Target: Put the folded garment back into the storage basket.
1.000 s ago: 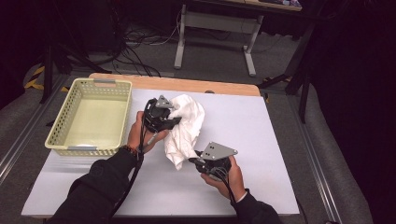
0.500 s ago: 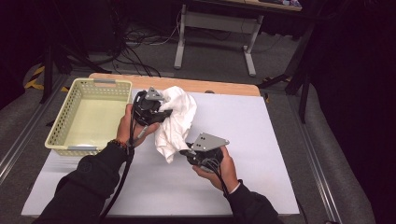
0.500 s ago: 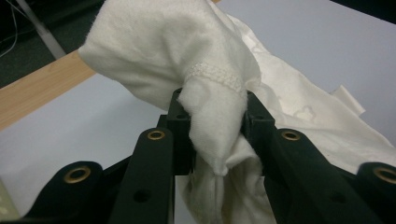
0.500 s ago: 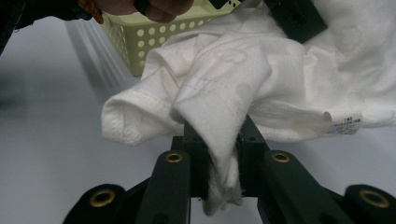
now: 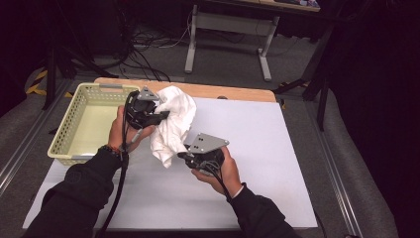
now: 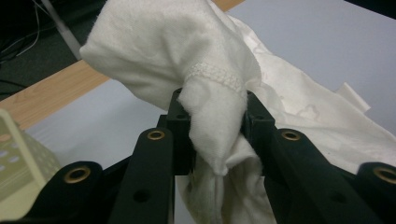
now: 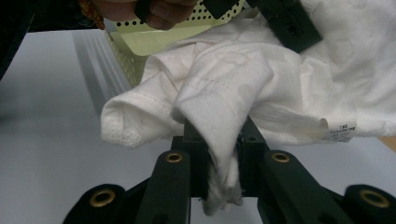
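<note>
A crumpled white cloth garment (image 5: 172, 121) hangs in the air between my two grippers, above the white table (image 5: 277, 163). My left gripper (image 5: 159, 115) is shut on its upper part, near the basket; in the left gripper view the cloth (image 6: 219, 116) is bunched between the black jaws (image 6: 212, 135). My right gripper (image 5: 184, 156) is shut on the lower end, and in the right gripper view a fold of cloth (image 7: 219, 121) is pinched between its jaws (image 7: 219, 144). A small white label (image 7: 340, 130) shows on the garment.
A pale yellow perforated basket (image 5: 74, 134) stands at the table's left, seen close behind the cloth as the basket wall (image 7: 140, 46) in the right gripper view. A wooden strip (image 5: 233, 91) borders the far table edge. Cables and a metal stand (image 5: 228, 29) lie on the floor beyond.
Both grippers have risen and moved left toward the basket, carrying the cloth off the table. Both grips have stayed the same.
</note>
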A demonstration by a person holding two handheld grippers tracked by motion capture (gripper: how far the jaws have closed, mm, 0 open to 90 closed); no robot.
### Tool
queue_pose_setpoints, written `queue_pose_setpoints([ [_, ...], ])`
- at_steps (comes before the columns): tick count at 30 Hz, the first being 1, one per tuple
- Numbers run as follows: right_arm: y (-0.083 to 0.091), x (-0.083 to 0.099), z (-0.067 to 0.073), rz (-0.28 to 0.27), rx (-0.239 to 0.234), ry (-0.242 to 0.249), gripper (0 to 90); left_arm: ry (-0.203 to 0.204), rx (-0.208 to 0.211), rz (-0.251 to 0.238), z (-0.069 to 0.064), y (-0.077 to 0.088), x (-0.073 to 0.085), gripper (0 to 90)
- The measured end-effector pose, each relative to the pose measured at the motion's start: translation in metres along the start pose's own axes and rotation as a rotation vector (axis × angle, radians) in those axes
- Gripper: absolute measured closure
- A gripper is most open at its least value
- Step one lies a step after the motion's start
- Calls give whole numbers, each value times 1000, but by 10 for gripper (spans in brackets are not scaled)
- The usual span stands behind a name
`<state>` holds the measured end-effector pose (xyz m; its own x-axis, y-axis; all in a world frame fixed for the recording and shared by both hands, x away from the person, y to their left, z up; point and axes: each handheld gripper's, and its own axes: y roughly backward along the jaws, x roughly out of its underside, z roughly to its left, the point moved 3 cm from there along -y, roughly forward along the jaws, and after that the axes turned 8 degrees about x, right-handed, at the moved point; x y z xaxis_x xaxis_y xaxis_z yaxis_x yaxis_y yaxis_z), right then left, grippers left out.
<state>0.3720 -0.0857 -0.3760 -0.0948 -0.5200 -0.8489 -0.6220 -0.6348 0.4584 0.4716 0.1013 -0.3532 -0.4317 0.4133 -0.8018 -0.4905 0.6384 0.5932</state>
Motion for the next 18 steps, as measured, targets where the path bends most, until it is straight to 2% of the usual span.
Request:
queue_pose_setpoints([
  [14,-37,-28,23,-6,-37,44,786,21,-58,8,29,30,16,709],
  [18,-46,-35,28,-19,-42,41,785,33,-72,3,37,39,21,709],
])
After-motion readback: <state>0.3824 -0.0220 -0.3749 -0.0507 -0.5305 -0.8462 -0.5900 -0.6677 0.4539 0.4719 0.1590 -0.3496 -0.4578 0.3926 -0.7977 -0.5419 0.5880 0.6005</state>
